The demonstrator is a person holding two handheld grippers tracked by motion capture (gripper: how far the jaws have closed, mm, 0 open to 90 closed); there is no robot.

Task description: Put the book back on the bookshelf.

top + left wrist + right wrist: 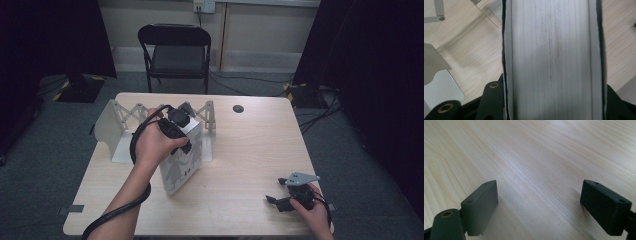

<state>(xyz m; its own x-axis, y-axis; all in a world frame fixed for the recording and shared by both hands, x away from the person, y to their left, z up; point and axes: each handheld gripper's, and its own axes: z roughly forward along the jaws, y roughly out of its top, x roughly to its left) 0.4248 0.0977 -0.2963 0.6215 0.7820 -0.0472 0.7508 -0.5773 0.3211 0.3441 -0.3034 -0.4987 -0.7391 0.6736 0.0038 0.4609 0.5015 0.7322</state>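
Book stands upright near the middle of the tabletop, and your left hand-held gripper is clamped on its top edge. From the left hand-held gripper view, its pages sit tight between the two black jaws. A grey metal rack stands just beside the book, at ten o'clock. Your right hand-held gripper rests at five o'clock on the tabletop, jaws wide apart and holding nothing.

Your high view looks forward and down over the whole bench. Your left gripper view sits tight against the book, facing down; your right one skims low across the same bench.
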